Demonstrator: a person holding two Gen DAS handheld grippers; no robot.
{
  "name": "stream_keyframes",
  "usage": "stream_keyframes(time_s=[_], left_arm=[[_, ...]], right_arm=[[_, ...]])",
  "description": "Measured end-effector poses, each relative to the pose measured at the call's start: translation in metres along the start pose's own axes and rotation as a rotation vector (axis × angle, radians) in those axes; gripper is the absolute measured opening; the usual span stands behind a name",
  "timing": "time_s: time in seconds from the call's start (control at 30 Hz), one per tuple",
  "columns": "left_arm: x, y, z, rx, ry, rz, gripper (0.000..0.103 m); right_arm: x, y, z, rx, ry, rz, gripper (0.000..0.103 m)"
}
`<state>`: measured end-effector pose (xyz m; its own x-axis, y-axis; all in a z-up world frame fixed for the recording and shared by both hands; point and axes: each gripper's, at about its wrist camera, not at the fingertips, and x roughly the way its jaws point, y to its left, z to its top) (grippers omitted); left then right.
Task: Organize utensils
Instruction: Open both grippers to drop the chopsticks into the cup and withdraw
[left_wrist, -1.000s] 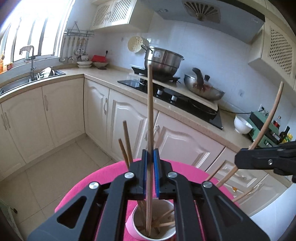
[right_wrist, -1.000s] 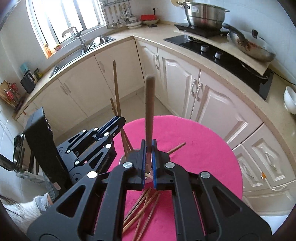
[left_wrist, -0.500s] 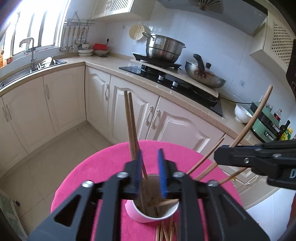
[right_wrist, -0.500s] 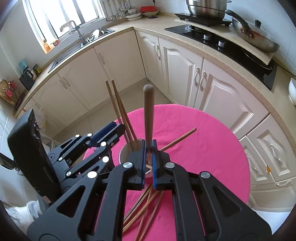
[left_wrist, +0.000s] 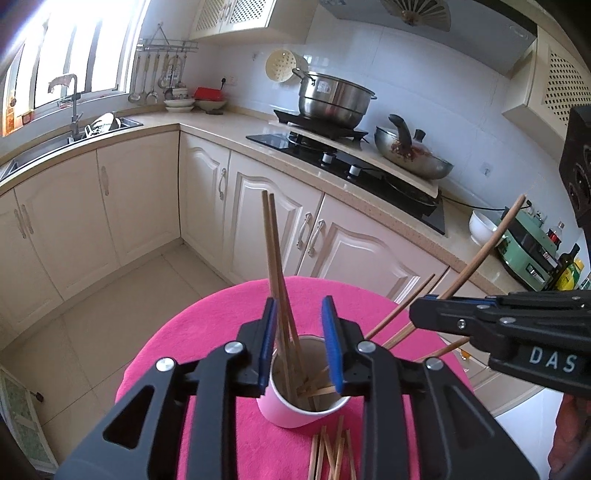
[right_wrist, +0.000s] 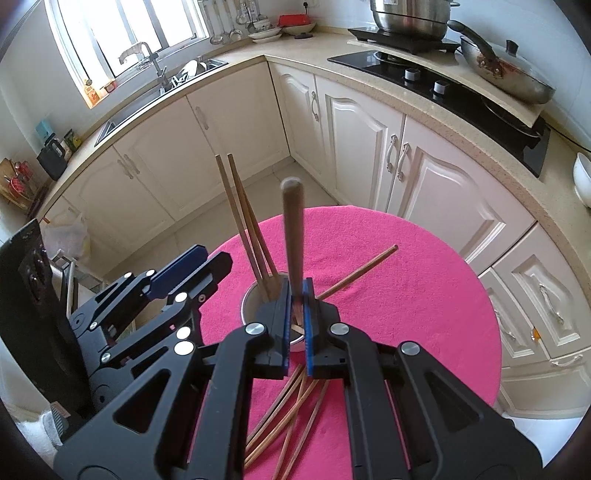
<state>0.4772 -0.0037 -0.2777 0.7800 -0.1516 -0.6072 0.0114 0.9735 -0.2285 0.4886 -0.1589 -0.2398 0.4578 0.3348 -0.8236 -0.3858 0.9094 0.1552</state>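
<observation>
A round pink-clothed bench (right_wrist: 424, 291) stands amid cream kitchen cabinets (right_wrist: 369, 133). The left claw (left_wrist: 300, 345), just opening, grips nothing above the cup (left_wrist: 295, 413). The right claw (right_wrist: 295, 321) clamps a chopstick (right_wrist: 292, 229).

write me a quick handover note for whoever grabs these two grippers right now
Left gripper: jaws have just been opening, clamping nothing; two chopsticks stand loose between them, in the cup.
Right gripper: jaws shut on one chopstick, poised at the cup.
Cup sits on the pink cloth and holds several chopsticks.
Done: the left's chopstick is in the cup.
Left: drop the right's chopstick in, then gather the loose chopsticks on the cloth by the cup.
</observation>
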Motion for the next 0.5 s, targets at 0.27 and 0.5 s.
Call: stream_keyframes(time_s=[0.27, 0.5], left_arm=[[-0.016, 0.005, -0.005, -0.029, 0.000, 0.014, 0.033], [-0.030, 0.011, -0.010, -0.059, 0.003, 0.019, 0.041]], right_arm=[[-0.008, 0.006, -0.007, 0.001, -0.028, -0.020, 0.007], [-0.024, 0.009, -0.015, 0.020, -0.084, -0.033, 0.050]])
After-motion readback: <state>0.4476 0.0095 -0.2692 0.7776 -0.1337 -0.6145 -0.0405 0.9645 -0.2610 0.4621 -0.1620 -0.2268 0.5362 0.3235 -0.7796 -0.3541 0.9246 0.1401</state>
